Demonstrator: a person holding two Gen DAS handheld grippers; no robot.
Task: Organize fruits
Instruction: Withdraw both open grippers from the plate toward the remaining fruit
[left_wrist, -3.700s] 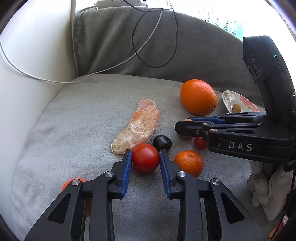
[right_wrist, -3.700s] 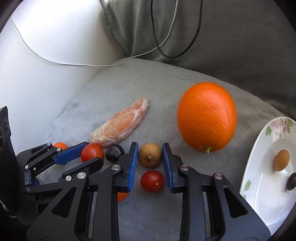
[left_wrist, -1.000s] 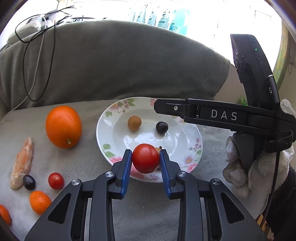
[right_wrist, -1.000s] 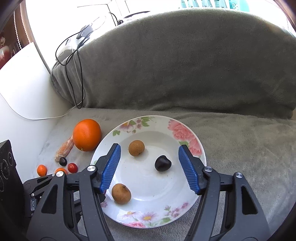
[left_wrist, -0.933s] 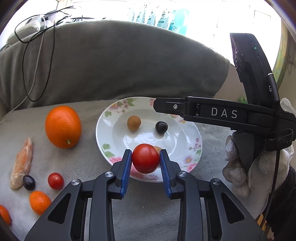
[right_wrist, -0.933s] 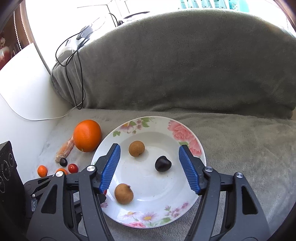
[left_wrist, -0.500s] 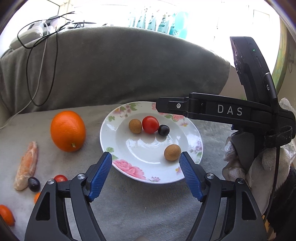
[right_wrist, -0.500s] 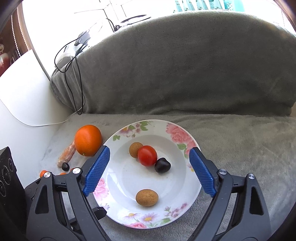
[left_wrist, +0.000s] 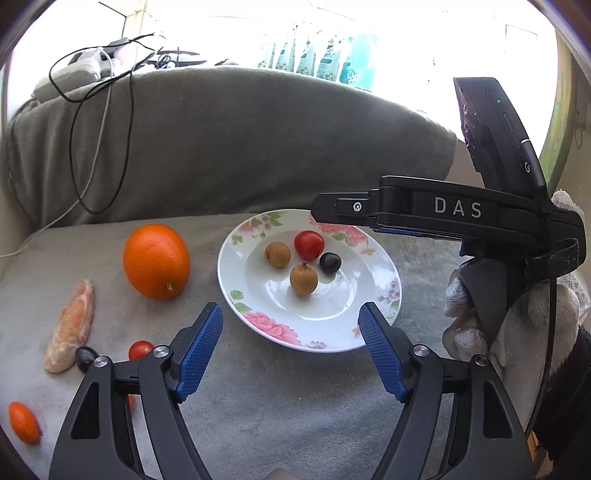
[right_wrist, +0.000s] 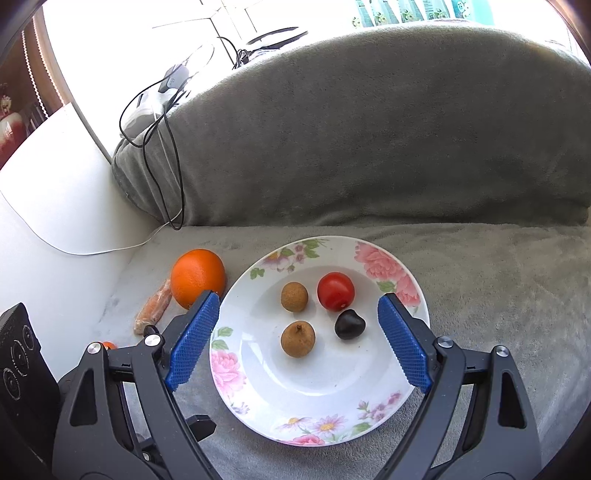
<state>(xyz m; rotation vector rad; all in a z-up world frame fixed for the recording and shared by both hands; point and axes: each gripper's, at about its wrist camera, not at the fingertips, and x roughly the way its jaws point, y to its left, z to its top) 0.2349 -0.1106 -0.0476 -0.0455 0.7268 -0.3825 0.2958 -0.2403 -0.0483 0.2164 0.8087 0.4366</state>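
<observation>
A white flowered plate (left_wrist: 373, 264) (right_wrist: 373, 384) sits on the grey blanket and holds a red tomato (left_wrist: 309, 244) (right_wrist: 335, 291), two brown longans (left_wrist: 303, 278) (right_wrist: 297, 338) and a dark round fruit (left_wrist: 330, 262) (right_wrist: 349, 324). My left gripper (left_wrist: 290, 332) hangs open just short of the plate's near rim, nothing between its blue pads. Over the plate my right gripper (right_wrist: 298, 326) is wide open and empty. Left of the plate lie a big orange (left_wrist: 156, 255) (right_wrist: 198, 277), a peeled citrus segment (left_wrist: 70, 332) (right_wrist: 154, 306), a small tomato (left_wrist: 141, 349), a dark fruit (left_wrist: 85, 359) and a kumquat (left_wrist: 24, 422).
A grey blanket-covered backrest (left_wrist: 229, 147) rises behind the plate, with black and white cables (left_wrist: 96, 147) hanging over its left end. A white wall panel (right_wrist: 55, 206) closes the left side. A gloved hand (left_wrist: 517, 317) holds the right gripper's body at the right.
My left gripper let go of the red tomato, which now lies in the plate, and pulled back a little. The right gripper opened wider; the dropped longan rolled toward the plate's middle.
</observation>
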